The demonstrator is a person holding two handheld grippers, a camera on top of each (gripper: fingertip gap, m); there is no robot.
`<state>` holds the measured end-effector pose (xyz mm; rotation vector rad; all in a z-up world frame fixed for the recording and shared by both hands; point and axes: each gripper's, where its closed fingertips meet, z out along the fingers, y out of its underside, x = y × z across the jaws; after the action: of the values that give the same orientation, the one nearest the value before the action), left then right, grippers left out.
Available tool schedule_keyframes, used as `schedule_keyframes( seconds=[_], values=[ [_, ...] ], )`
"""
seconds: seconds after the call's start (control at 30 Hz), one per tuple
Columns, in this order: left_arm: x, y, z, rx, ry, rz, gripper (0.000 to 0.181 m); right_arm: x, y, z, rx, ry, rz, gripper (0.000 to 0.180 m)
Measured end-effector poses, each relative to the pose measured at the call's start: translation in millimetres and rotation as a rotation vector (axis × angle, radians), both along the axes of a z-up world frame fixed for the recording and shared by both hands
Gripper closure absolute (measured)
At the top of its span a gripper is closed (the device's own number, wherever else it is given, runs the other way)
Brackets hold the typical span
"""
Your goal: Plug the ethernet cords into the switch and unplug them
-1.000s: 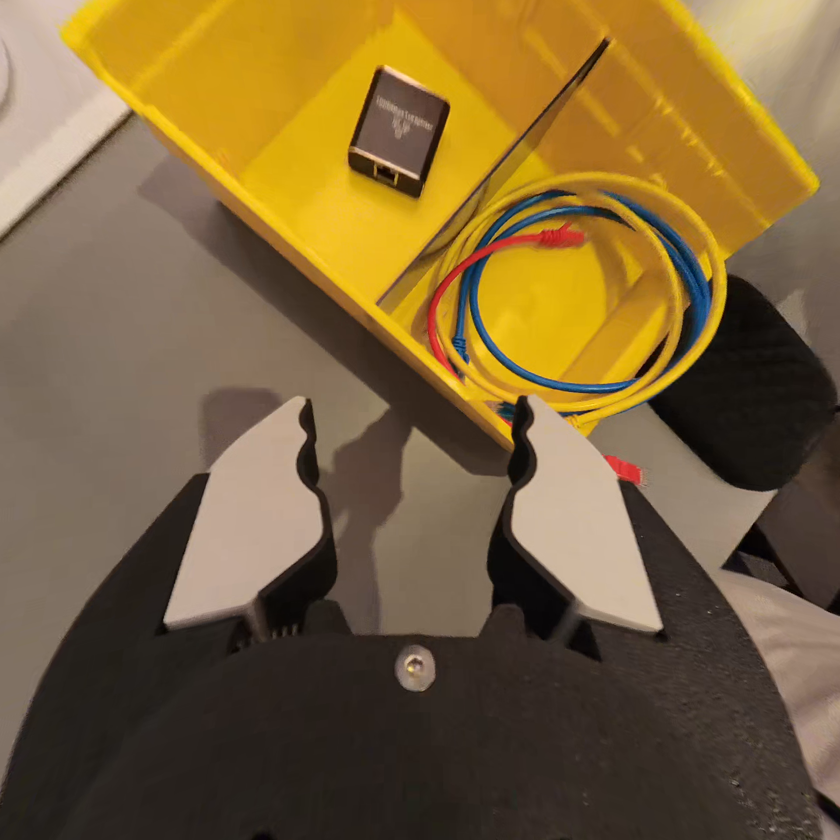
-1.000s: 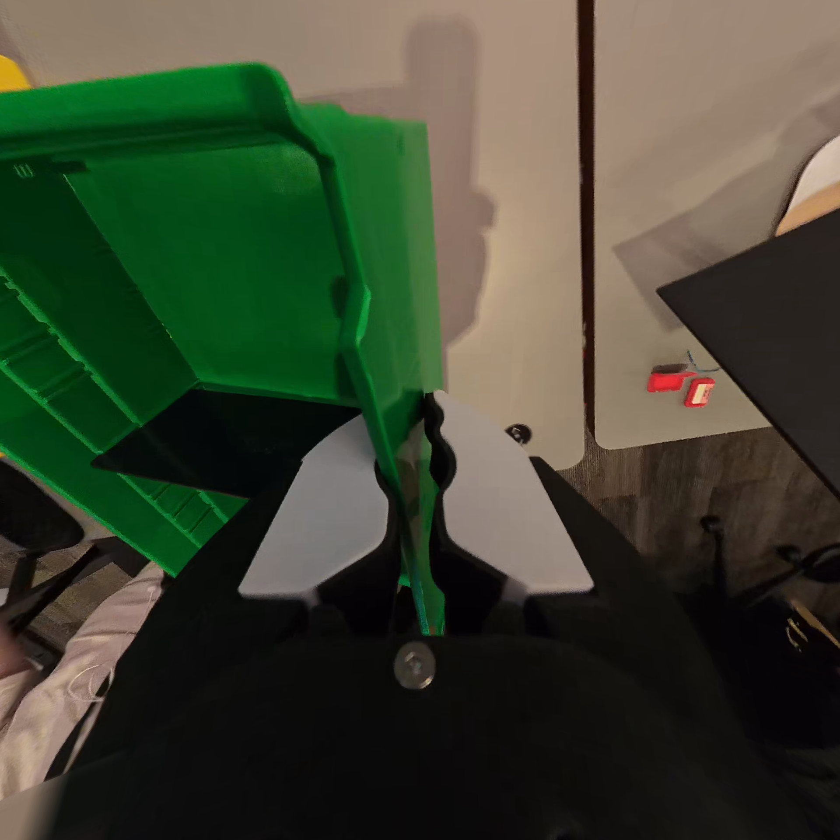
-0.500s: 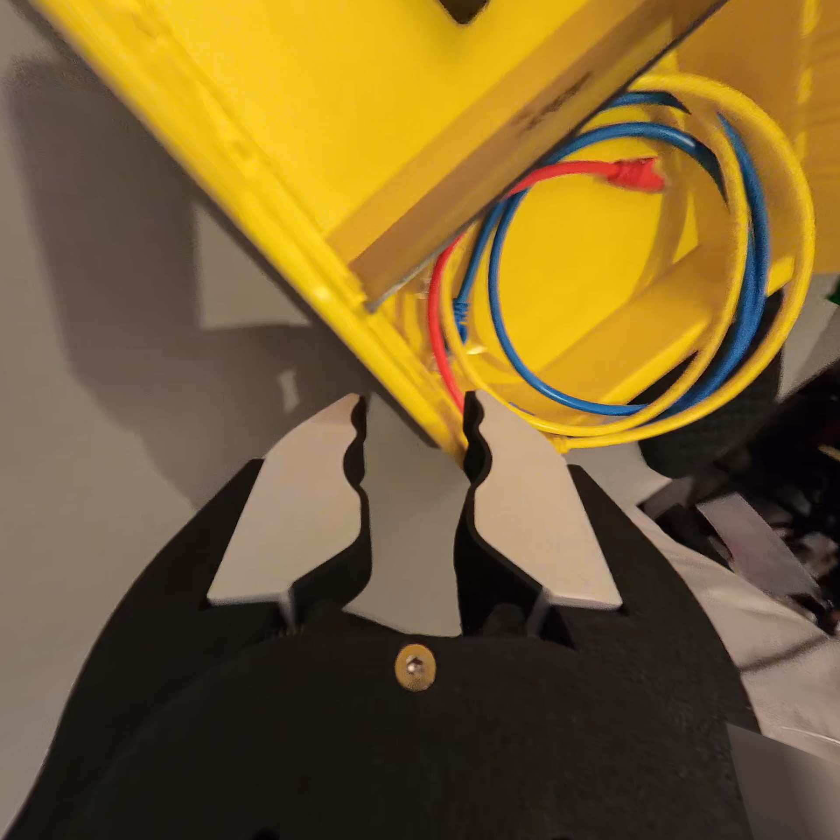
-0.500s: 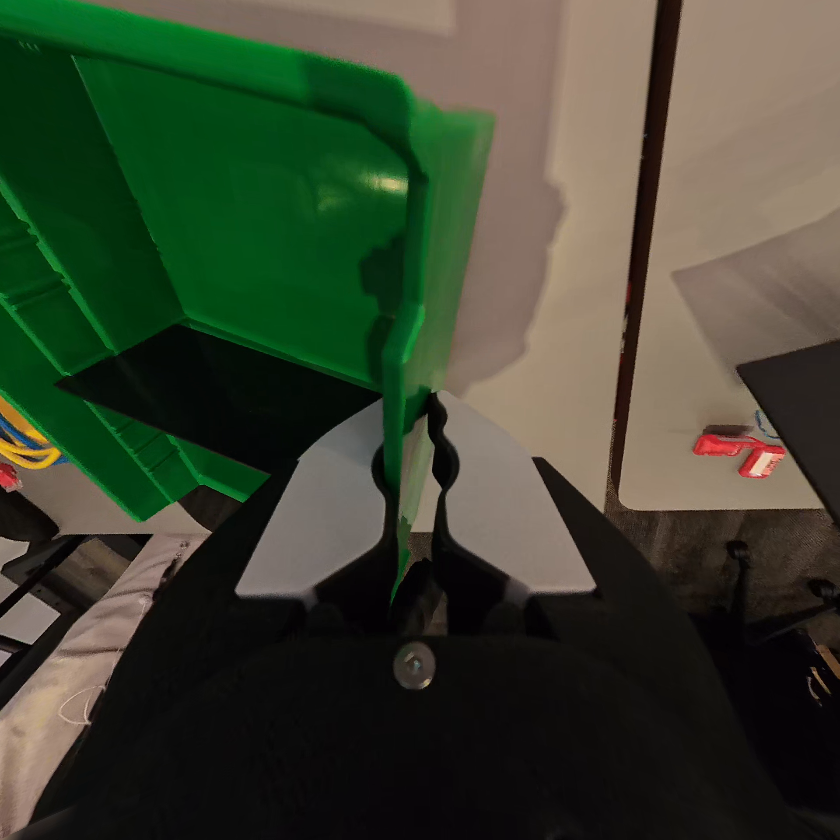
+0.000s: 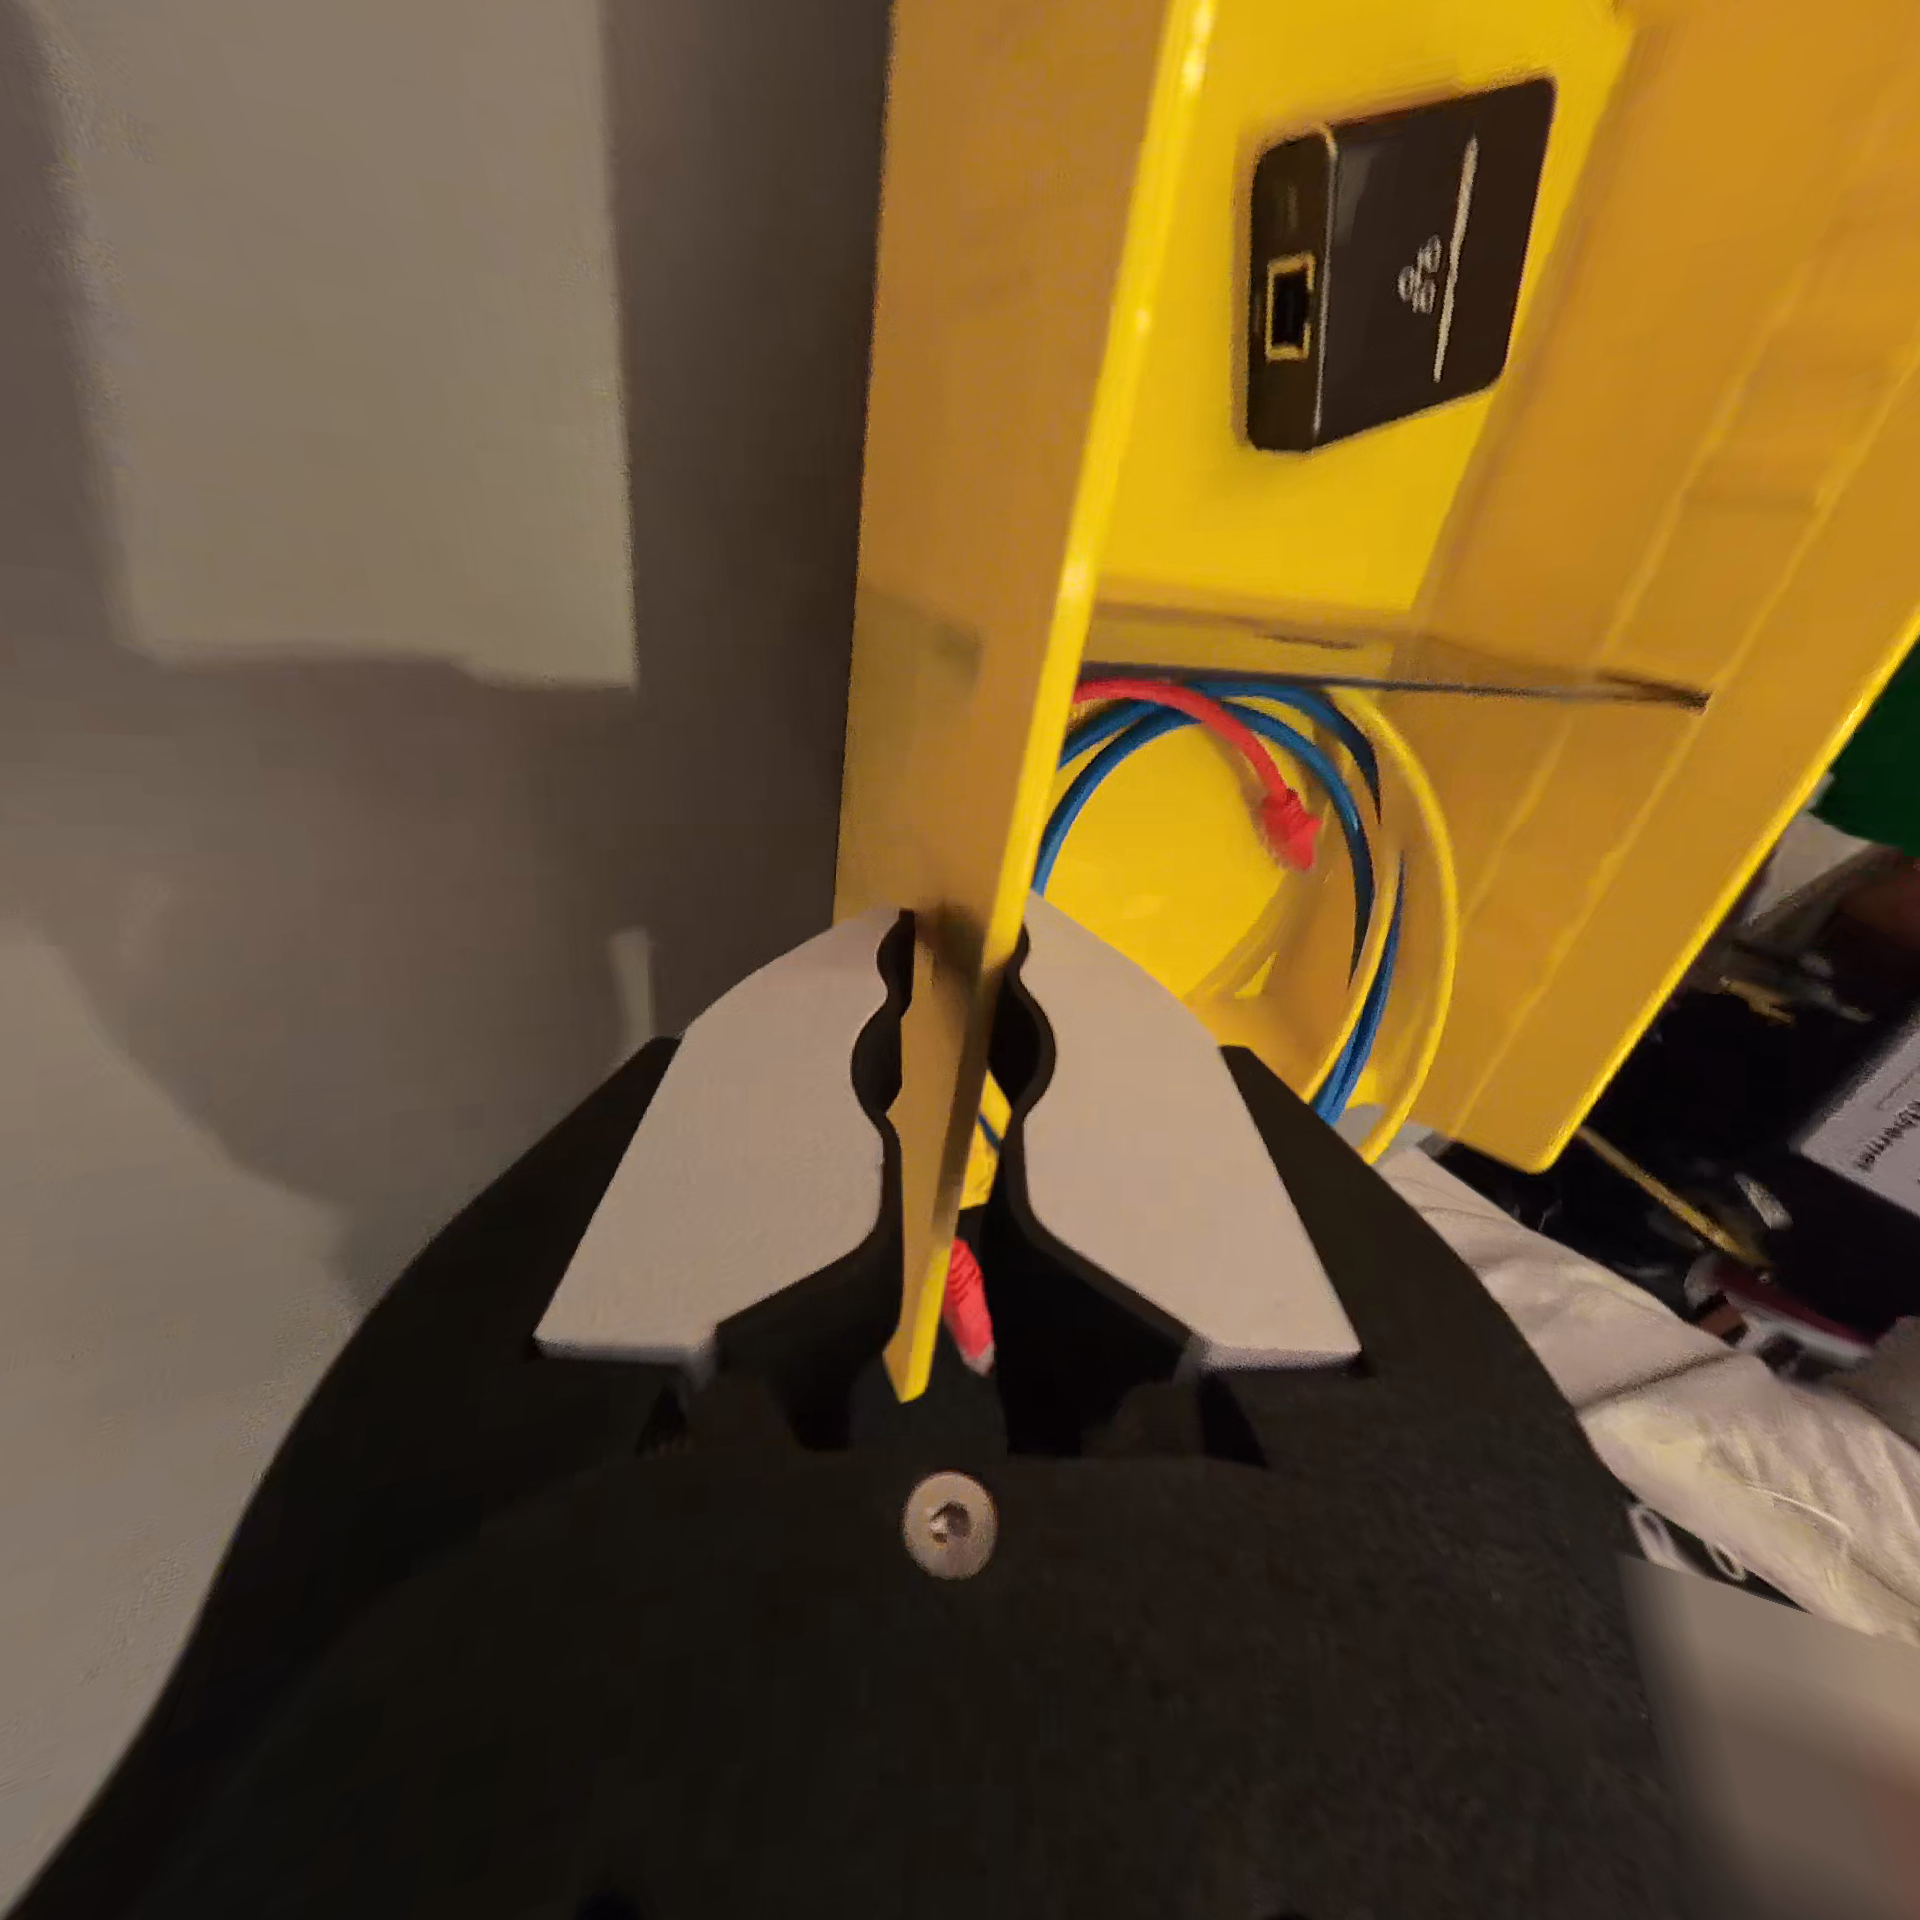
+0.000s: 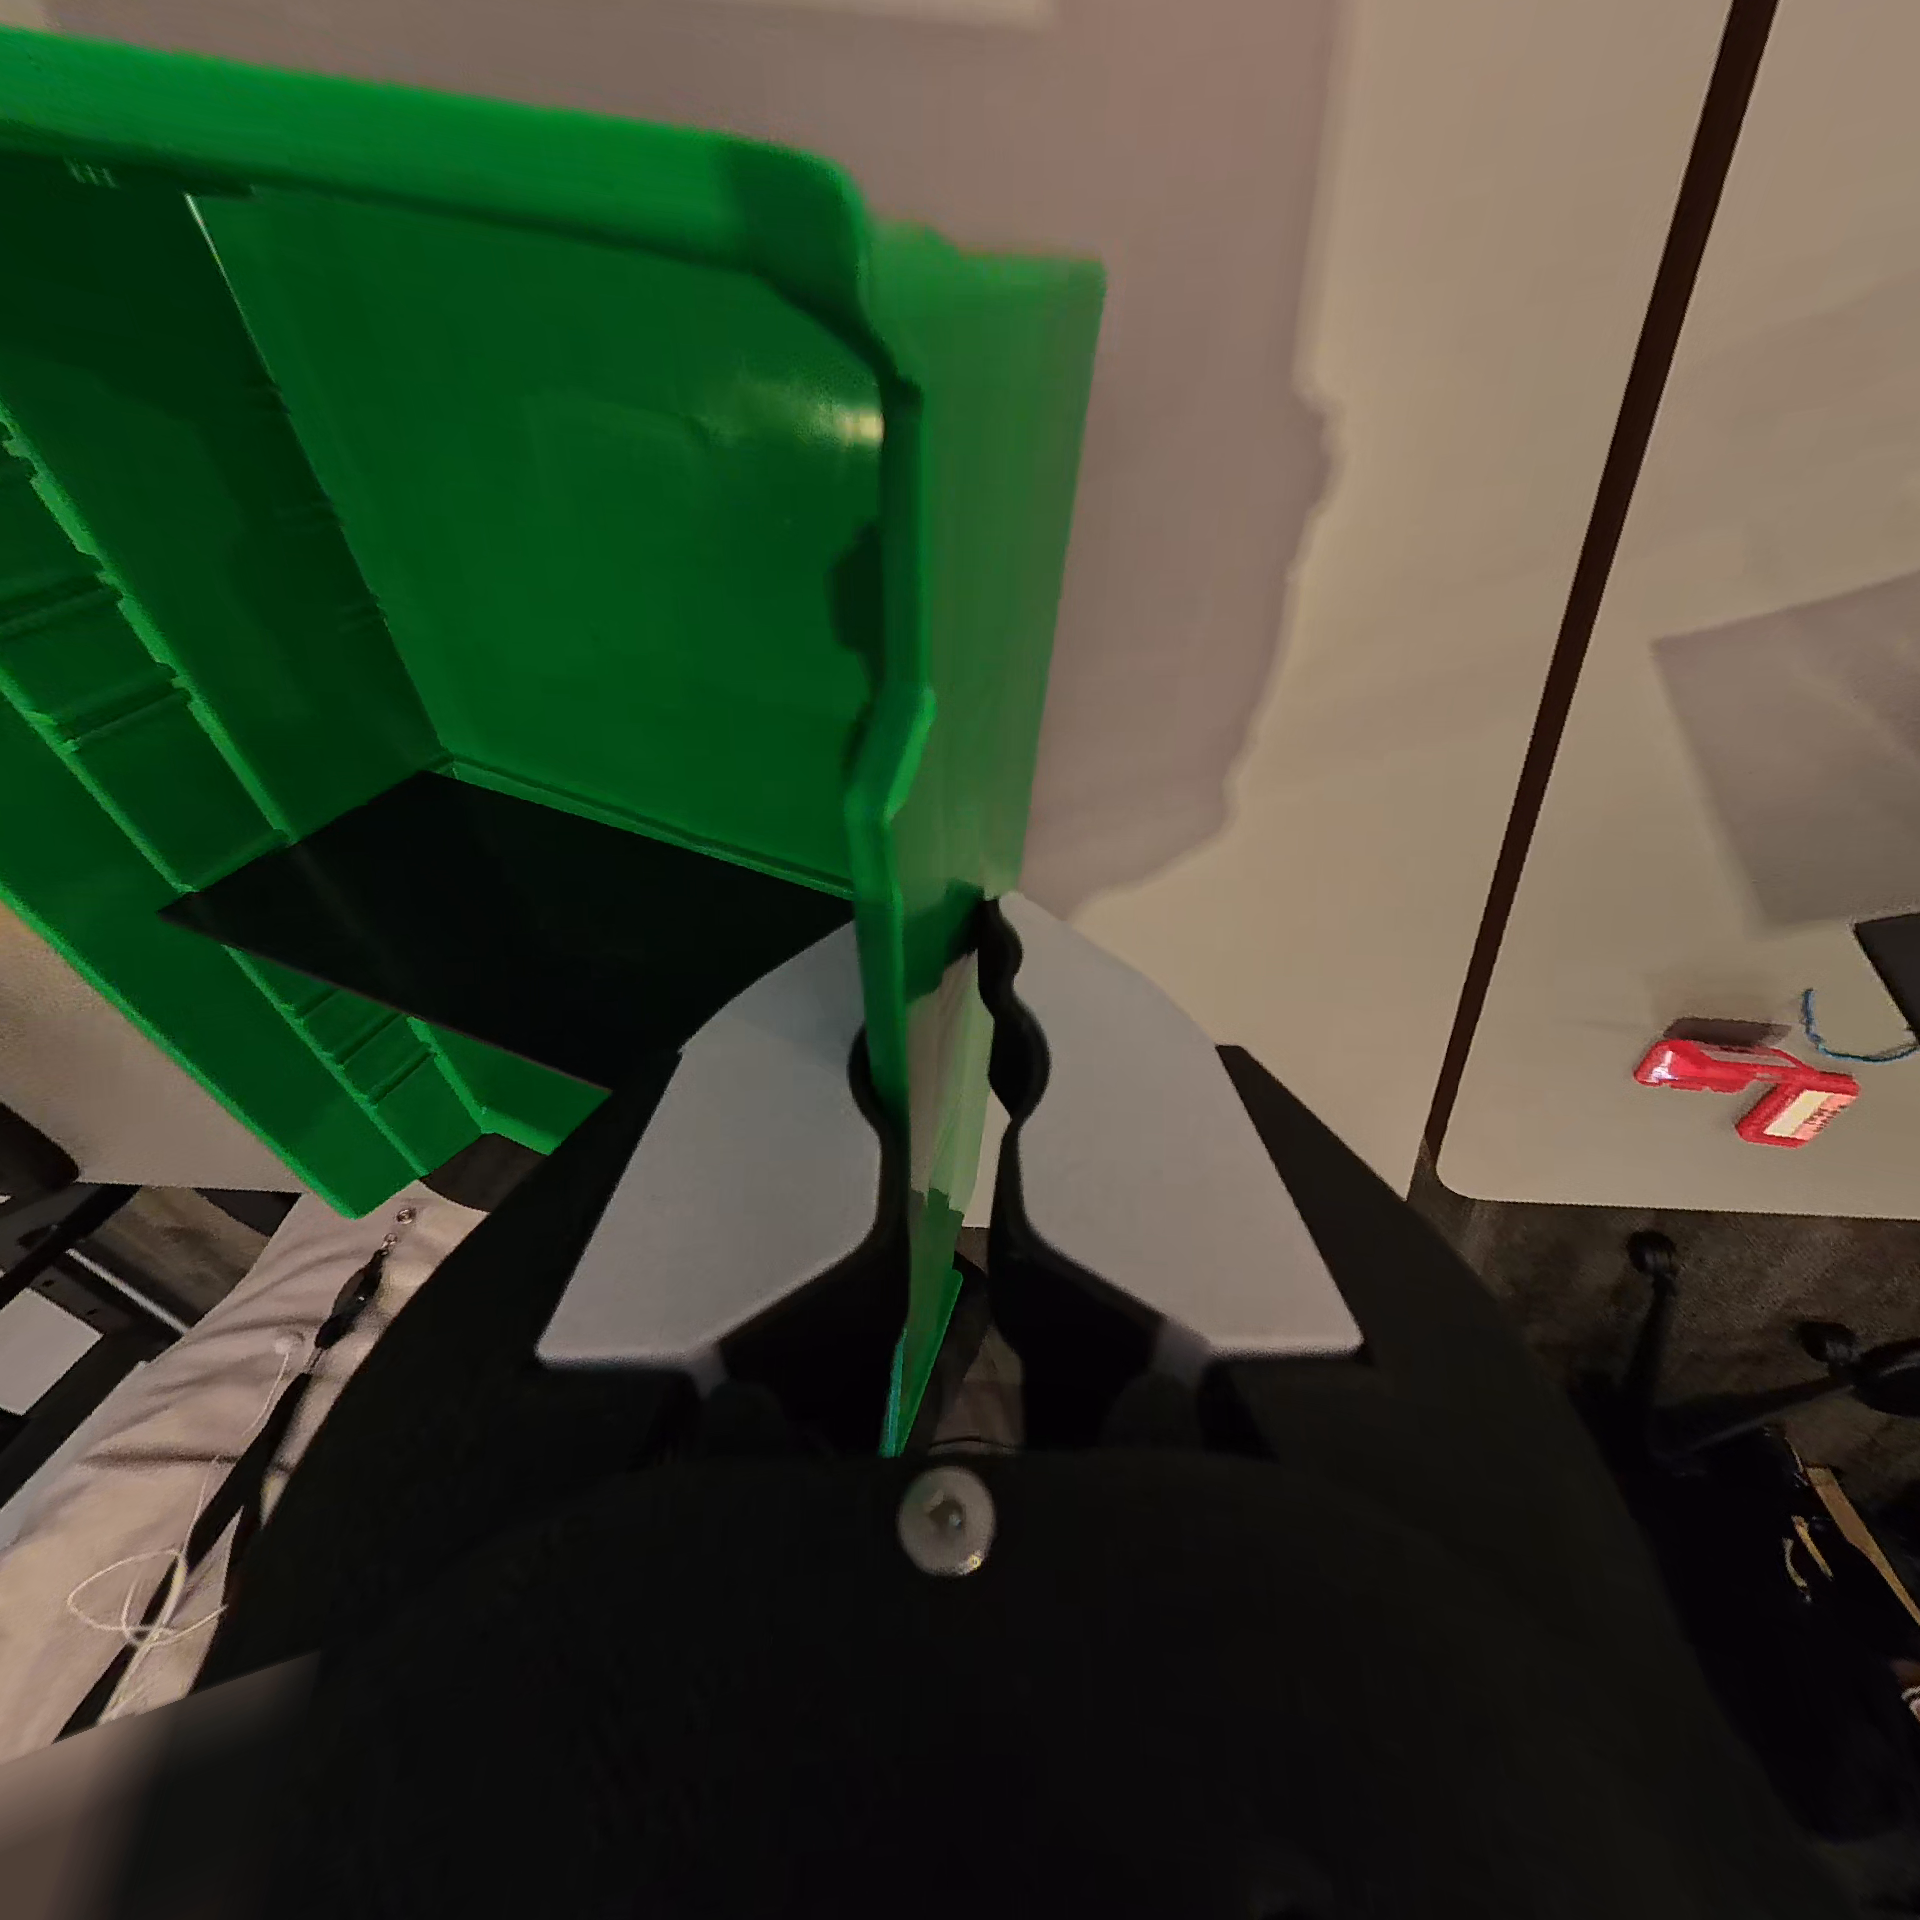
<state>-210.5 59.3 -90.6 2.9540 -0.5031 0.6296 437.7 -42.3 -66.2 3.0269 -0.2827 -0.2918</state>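
Meanwhile, the left gripper [image 5: 961, 935] clamps the yellow bin [image 5: 1174, 540] by its side wall, the switch [image 5: 1387, 265] lying at upper right of the frame, port facing left, above the coiled ethernet cords [image 5: 1351, 831] at centre right. The right gripper [image 6: 945, 925] pinches the wall of a green bin [image 6: 582, 499], likely farther from both.

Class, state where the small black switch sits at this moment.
In the left wrist view, the switch lies upper right, inside the yellow bin's far compartment, beyond the divider from the coiled ethernet cords.
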Motion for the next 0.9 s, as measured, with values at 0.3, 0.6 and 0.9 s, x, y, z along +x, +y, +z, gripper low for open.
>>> schedule_keyframes(
  seconds=[0.3,0.6,0.9],
  values=[
    [-199,-43,3,0.027,0.103,0.23,0.175,-2,8,7,0.04,0.048,-0.022,0.166],
    [-246,-57,3,0.054,0.176,0.277,0.176,-26,34,21,0.099,0.147,-0.062,0.167],
    [-206,-45,2,0.074,0.156,0.144,0.175,-83,71,-7,0.122,0.219,0.006,0.166]
  ],
)
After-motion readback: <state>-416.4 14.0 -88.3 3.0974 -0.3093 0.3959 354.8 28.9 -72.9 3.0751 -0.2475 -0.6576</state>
